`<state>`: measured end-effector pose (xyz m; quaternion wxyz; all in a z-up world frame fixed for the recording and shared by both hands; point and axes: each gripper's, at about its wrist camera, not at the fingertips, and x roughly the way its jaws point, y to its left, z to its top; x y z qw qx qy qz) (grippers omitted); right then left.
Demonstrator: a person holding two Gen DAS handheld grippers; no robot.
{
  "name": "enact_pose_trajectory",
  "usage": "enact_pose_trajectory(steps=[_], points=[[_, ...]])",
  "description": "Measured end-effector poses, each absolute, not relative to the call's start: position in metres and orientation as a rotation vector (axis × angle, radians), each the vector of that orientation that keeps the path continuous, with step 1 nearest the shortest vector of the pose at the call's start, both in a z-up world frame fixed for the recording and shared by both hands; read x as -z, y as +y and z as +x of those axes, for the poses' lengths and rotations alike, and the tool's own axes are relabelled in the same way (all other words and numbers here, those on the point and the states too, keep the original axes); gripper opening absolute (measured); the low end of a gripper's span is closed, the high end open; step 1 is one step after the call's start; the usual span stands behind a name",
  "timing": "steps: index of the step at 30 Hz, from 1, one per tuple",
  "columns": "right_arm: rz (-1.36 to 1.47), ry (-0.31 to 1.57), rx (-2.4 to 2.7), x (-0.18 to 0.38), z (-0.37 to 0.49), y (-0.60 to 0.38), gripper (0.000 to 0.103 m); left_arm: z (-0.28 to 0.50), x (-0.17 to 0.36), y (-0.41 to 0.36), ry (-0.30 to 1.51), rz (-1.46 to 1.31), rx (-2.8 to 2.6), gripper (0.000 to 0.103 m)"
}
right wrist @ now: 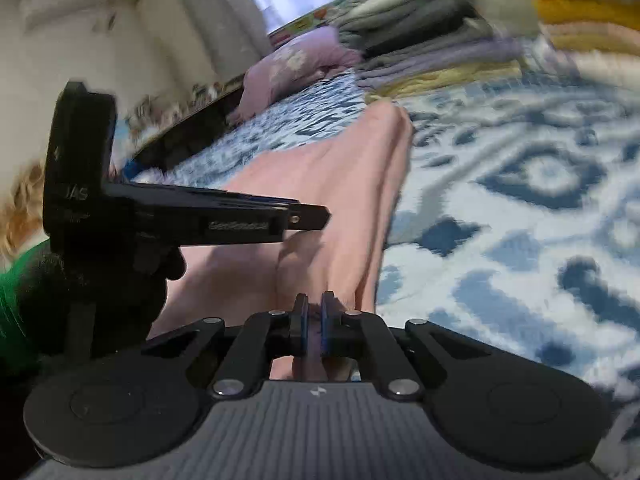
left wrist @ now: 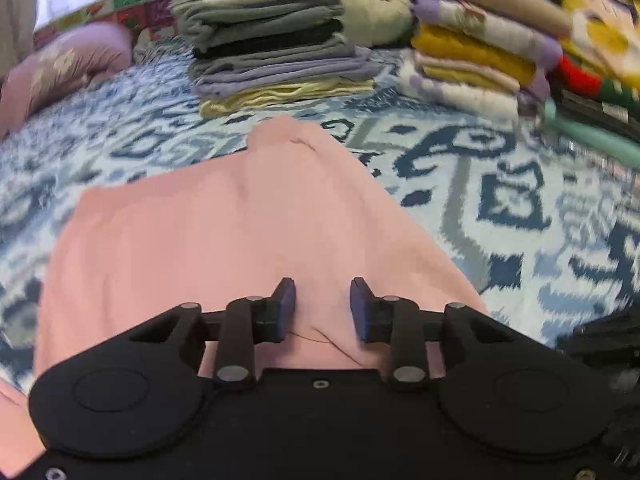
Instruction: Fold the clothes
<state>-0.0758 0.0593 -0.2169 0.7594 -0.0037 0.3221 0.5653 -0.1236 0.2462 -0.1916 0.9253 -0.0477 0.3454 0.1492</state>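
A pink garment (left wrist: 224, 224) lies on the blue and white patterned bedspread (left wrist: 500, 200), partly folded, with a rounded end pointing towards the stacks. My left gripper (left wrist: 322, 308) is open just above the garment's near edge, with pink cloth showing between its fingers. In the right wrist view the same pink garment (right wrist: 340, 184) runs away from me. My right gripper (right wrist: 314, 320) is shut on a fold of its near edge. The left gripper's body (right wrist: 168, 216) shows there side-on, above the cloth.
Two stacks of folded clothes stand at the back: grey and purple ones (left wrist: 276, 48) and yellow and white ones (left wrist: 480, 52). A pink pillow (left wrist: 68, 64) lies at the far left. A green sleeve (right wrist: 16, 288) shows at the left edge.
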Motion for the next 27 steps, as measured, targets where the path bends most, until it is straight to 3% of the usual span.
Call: enact_pose_trajectory(steps=[12,19,22,27], points=[[0.068,0.623,-1.265,0.193,-0.09,0.01,0.011,-0.144,0.157,0.222,0.639,0.006,-0.3,0.032],[-0.018,0.54,-1.231,0.196,-0.088,0.041,0.011,-0.143,0.194,0.223,0.733,0.038,-0.25,0.028],[-0.165,0.615,-1.216,0.212,-0.092,0.062,0.01,-0.153,0.188,0.238,0.695,-0.075,-0.267,0.029],[-0.121,0.553,-1.223,0.193,-0.098,0.047,0.011,-0.18,0.173,0.28,0.626,-0.336,-0.364,0.029]])
